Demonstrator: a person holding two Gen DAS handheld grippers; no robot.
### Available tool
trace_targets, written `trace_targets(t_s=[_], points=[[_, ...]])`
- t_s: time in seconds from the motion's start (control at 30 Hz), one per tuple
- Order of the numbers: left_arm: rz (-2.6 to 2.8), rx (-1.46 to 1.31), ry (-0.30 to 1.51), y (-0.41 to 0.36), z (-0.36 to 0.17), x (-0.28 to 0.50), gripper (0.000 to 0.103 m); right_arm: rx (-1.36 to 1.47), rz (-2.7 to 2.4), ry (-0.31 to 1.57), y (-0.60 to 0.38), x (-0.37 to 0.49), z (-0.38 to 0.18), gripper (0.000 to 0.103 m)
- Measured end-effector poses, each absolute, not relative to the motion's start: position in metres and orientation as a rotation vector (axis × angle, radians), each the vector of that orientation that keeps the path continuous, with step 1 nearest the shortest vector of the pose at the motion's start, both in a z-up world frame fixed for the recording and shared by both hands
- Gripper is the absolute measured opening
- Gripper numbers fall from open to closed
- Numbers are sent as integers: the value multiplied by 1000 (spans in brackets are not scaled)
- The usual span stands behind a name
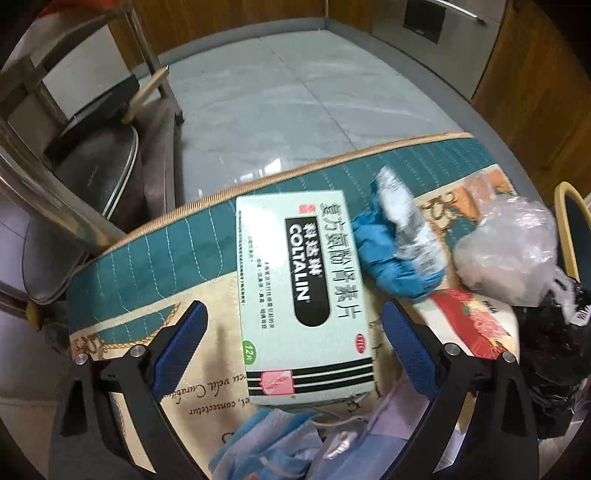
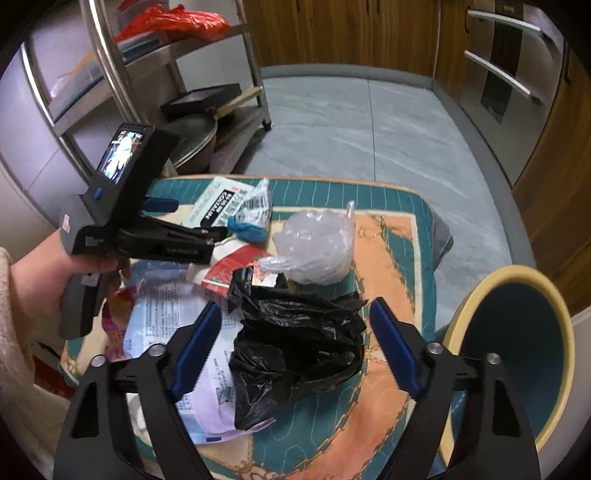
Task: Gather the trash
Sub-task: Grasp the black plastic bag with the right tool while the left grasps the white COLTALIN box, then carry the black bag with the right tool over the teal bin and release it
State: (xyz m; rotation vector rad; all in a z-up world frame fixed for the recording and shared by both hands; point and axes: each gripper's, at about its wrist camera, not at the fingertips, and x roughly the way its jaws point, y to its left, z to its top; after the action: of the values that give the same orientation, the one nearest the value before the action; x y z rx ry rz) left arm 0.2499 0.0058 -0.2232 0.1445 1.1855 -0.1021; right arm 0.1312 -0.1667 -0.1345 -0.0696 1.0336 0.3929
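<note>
Nearest in the left wrist view: crumpled blue face masks (image 1: 273, 439) at the bottom edge, between the arms of the left gripper (image 1: 293, 334). Jaws spread wide, holding nothing; blue pads (image 1: 183, 347) flanking a pale green medicine box (image 1: 301, 295) without touching it. Box flat on a quilted cloth (image 1: 147, 251) in teal and cream with printed script. Just beyond the box's right side, a blue glove (image 1: 384, 254) bunched with a crinkled silver wrapper (image 1: 406, 225). Right of those, a red and white carton (image 1: 472, 325), a clear plastic bag (image 1: 513, 247) and a black plastic bag (image 1: 550, 343), all touching or overlapping. Farther out, grey tiled floor (image 1: 295, 92) and a steel rack (image 1: 44, 122) at left.

Nearest in the right wrist view: the right gripper (image 2: 295, 343), likewise wide open and empty, pads either side of the black plastic bag (image 2: 299, 350), clear of it. Under the bag's left edge, printed paper sheets (image 2: 170, 317). Beyond, the clear plastic bag (image 2: 317, 247) touching the black one, and the carton (image 2: 229, 269) partly beneath. At right, beside the cloth (image 2: 388, 236), a bin (image 2: 517, 354) with cream rim and teal inside, tilted toward the camera. At left, a hand (image 2: 48, 273) holding the left gripper (image 2: 162, 205) over the medicine box (image 2: 221, 203) and glove (image 2: 247, 230). Farther back, rack shelves (image 2: 155, 55) with pans (image 2: 195, 140) and a red bag (image 2: 173, 18), then wooden cabinets (image 2: 332, 33).
</note>
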Motion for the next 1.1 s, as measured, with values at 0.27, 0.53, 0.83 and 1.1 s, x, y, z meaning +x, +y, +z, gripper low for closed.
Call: trace_targets(t_s=[0.27,0.53,0.83,1.1], points=[[-95,54,1253,25,-239,257,93,-74,404,1103,-161,131,-144,41],[-77,99,1267,29,-246,260,95,-53,460,1113,-157,128,-136,26],[-76,169,1189,21,-213,244,71,-90,484,1046,-158,122,-117,19],[-46,90,1021,26,-128,206,71,-95,493,941,-160,110,-85,18]])
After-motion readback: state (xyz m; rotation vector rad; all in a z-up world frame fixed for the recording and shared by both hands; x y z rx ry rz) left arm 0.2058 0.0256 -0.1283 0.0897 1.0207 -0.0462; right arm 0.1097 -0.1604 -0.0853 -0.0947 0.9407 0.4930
